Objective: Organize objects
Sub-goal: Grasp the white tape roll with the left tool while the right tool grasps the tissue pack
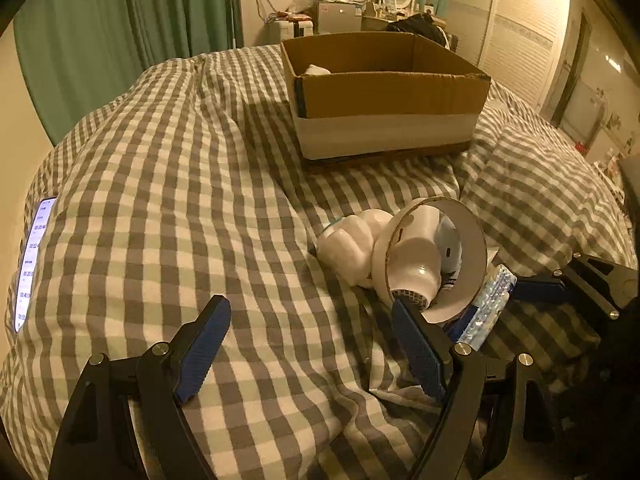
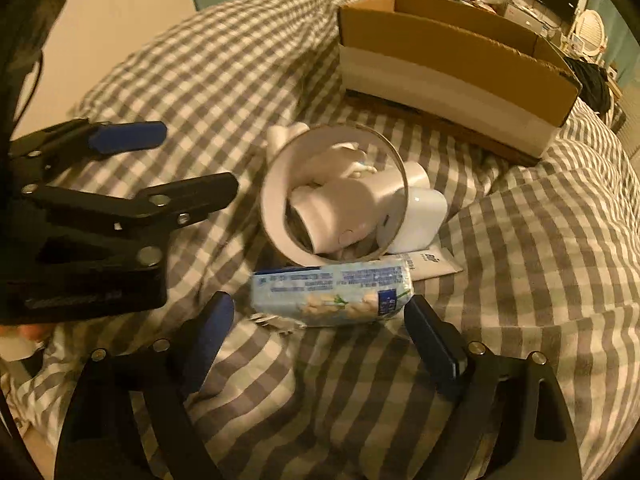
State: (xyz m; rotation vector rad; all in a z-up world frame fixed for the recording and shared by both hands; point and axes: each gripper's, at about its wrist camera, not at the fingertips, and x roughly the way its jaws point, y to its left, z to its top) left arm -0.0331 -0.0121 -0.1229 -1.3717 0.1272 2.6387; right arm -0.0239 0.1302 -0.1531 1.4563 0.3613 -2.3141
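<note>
Where left view looks, lit phone (image 1: 34, 264)

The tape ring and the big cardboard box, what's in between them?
Only checked bedcover lies between the tape ring and the cardboard box; the right wrist view shows it best. The left wrist view shows the same bare stretch.

The cardboard box (image 1: 384, 92) wall is hiding most of a white object (image 1: 317, 69) inside; its identity cannot be determined. The tape roll (image 2: 334, 196) is partly covering the white items (image 2: 344, 208) behind it. The phone (image 1: 34, 260) screen text is reading too small. The tissue pack (image 2: 332, 294) print is appearing blurred. The white sachet (image 2: 434, 264) is lying largely covered.
</note>
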